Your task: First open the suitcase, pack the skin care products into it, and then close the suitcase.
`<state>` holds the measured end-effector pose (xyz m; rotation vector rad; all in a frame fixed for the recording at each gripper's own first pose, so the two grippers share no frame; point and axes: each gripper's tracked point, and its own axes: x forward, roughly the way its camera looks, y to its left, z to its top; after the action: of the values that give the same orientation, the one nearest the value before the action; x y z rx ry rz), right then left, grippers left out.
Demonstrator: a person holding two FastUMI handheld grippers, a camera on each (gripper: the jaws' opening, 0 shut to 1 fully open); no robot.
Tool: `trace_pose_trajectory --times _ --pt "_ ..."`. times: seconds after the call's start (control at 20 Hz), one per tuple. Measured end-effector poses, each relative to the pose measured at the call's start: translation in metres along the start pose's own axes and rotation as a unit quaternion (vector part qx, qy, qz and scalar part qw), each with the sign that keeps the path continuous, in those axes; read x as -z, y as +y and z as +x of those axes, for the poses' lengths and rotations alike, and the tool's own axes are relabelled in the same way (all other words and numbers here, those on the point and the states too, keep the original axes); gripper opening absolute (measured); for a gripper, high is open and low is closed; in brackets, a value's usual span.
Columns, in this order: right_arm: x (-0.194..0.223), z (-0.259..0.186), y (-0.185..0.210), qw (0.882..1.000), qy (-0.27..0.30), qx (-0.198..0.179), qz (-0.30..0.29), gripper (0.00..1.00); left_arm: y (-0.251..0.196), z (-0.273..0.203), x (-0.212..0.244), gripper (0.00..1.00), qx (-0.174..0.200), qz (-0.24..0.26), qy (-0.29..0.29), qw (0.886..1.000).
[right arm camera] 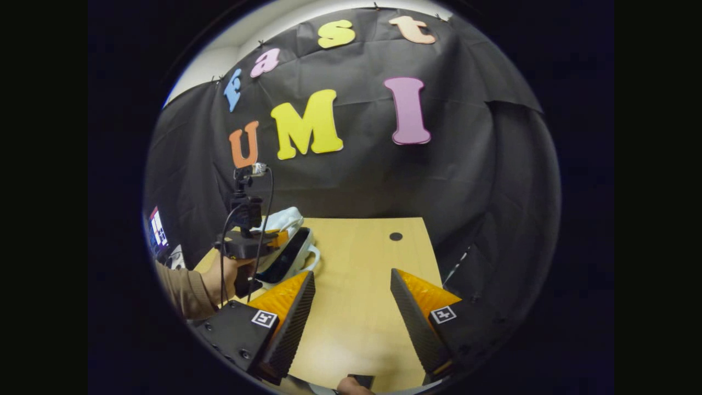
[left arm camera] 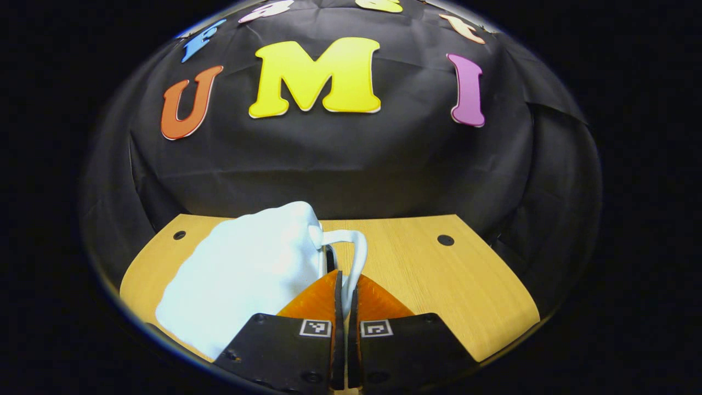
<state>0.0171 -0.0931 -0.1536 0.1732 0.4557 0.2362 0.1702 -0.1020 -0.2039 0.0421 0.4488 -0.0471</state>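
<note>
Left gripper view, from the left: a white, smooth-shelled suitcase lies on the pale wooden table, lid raised a little, a dark gap showing along its right edge. Its white loop handle arches off that edge. The left gripper has its two fingers drawn close together, the handle's lower end pinched between them. A dark round hole sits in the tabletop farther right.

Right gripper view, from the left: a person's hand in a tan sleeve grips the left gripper's black body at the suitcase, which rests near the table's far left corner. The shell stands ajar, dark interior visible. The right gripper hangs over bare tabletop, fingers spread wide, nothing between them, well apart from the suitcase.
</note>
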Motion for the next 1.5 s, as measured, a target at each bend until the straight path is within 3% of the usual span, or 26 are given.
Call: trace_pose_trajectory --times 0.15,0.35,0.4,0.5,0.6,0.7,0.8,0.95,1.3,1.5 --pt "0.009 0.003 -0.016 1.000 0.012 0.013 0.019 0.79 -0.009 0.014 0.023 0.05 -0.007 0.016 0.027 0.999" --pt "0.016 0.006 -0.030 0.999 0.019 0.031 0.029 0.82 -0.016 0.021 0.042 0.07 -0.011 0.021 0.046 0.999" --pt "0.017 0.008 -0.031 0.999 0.021 0.034 0.030 0.79 -0.020 0.021 0.043 0.10 -0.004 0.020 0.048 0.999" --pt "0.017 0.012 -0.028 0.999 0.023 0.038 0.030 0.82 -0.025 0.021 0.042 0.23 0.005 0.022 0.049 0.999" --pt "0.012 0.016 -0.022 0.999 0.023 0.039 0.029 0.82 -0.028 0.019 0.040 0.28 0.023 0.008 0.053 0.998" --pt "0.004 0.022 -0.011 0.999 0.019 0.040 0.025 0.79 -0.038 0.007 0.027 0.45 0.059 -0.042 0.039 0.997" --pt "-0.005 0.029 0.004 0.999 0.014 0.040 0.020 0.79 -0.035 -0.015 0.013 0.79 0.071 -0.070 0.027 0.995" --pt "-0.018 0.043 0.038 0.999 0.008 0.032 0.005 0.82 -0.009 -0.054 -0.022 0.94 0.074 -0.091 -0.011 0.993" --pt "-0.051 0.080 0.142 1.000 -0.021 0.008 0.001 0.80 0.107 -0.156 -0.103 0.98 0.028 -0.097 -0.126 0.987" --pt "-0.072 0.086 0.199 0.998 -0.056 0.011 -0.007 0.82 0.179 -0.197 -0.117 0.97 -0.017 -0.064 -0.163 0.984"
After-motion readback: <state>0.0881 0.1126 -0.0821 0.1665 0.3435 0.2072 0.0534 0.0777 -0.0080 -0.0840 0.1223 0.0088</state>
